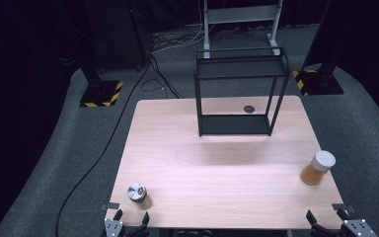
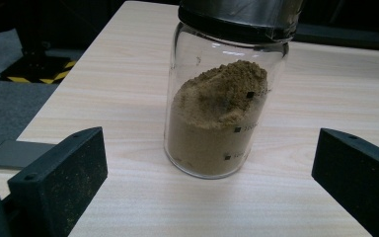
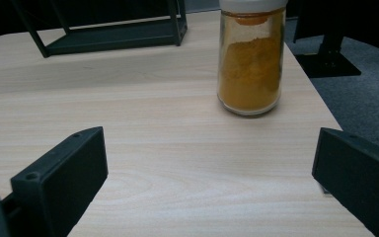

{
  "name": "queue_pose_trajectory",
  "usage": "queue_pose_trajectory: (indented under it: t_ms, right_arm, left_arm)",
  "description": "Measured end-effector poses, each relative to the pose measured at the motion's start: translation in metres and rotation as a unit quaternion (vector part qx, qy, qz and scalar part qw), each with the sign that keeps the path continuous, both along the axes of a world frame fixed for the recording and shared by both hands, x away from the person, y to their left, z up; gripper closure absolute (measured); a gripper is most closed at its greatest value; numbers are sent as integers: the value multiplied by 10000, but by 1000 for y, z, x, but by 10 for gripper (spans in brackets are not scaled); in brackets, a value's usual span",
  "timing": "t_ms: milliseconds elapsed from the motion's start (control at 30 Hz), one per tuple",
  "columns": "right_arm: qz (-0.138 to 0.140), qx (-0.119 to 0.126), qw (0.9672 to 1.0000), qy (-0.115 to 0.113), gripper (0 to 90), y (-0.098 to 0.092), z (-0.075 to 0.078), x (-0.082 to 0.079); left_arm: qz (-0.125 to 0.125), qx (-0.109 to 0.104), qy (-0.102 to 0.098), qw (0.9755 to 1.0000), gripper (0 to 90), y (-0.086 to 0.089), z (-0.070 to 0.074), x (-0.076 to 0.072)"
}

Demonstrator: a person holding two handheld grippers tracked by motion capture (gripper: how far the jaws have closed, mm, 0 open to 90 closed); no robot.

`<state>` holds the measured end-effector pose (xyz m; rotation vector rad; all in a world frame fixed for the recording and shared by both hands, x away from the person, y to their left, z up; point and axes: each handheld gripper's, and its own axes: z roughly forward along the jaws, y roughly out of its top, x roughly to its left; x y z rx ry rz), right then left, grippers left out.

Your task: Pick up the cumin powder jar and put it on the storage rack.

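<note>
From the high view, I am watching a pale wooden table (image 1: 217, 163) standing on grey carpet, with a black wire shelf rack (image 1: 239, 91) sitting at the table's twelve o'clock edge and a small dark round hole (image 1: 248, 109) showing in the tabletop just behind the rack's base. A glass jar with a metal lid (image 1: 137, 194) is standing at about seven o'clock on the table, near the front edge, and a jar of orange powder with a white lid (image 1: 318, 168) is standing at about four o'clock, close to the right edge; the two jars are sitting well apart. My left gripper (image 1: 127, 224) is poking in at the bottom edge just below the metal-lidded jar, and my right gripper (image 1: 329, 223) is entering at the bottom right corner, below the orange jar. In the left gripper view, I am looking along jaws that are spread wide and gripping nothing, with the glass jar (image 2: 227, 103) of brownish powder standing upright at twelve o'clock between their lines, apart from both pads. In the right gripper view, the jaws are likewise released and empty, with the orange jar (image 3: 251, 57) standing upright at about one o'clock, farther off on the wood, and the rack's base (image 3: 113, 32) lying at eleven o'clock.
</note>
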<state>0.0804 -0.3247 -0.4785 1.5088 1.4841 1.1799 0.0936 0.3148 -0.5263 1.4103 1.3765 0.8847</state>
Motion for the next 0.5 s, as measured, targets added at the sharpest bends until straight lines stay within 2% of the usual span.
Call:
queue_pose_trajectory:
  t_ms: [233, 500]
  right_arm:
    - [27, -7, 10000, 12, 0, -1, 1, 0]
    - [17, 6, 10000, 77, 0, -2, 4, 0]
  left_arm:
    - [8, 72, -111, 9999, 0, -6, -2, 8]
    - [-200, 37, -160, 9997, 0, -6, -4, 21]
